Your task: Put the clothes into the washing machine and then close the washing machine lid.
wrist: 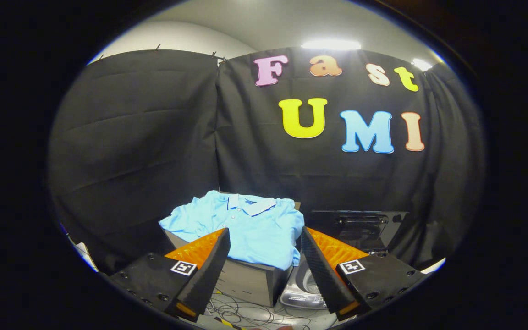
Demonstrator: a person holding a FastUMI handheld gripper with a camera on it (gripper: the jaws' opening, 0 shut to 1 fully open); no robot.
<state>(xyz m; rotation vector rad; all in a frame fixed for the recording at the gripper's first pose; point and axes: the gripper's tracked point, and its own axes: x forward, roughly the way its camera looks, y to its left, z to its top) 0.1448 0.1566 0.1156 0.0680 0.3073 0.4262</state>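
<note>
A folded light blue polo shirt (245, 227) with a white-edged collar lies on top of a dark box (252, 279), just ahead of my fingers and a bit to the left. To the right of the box sits the washing machine (305, 286), its tub open below and its dark lid (358, 224) standing raised behind. My gripper (264, 256) is open, the fingers spread wide on either side of the shirt's near edge, not touching it.
Loose cables (245, 314) lie on the floor in front of the box. Black cloth walls close the booth behind and to the left. A white edge (83, 254) shows low at the far left.
</note>
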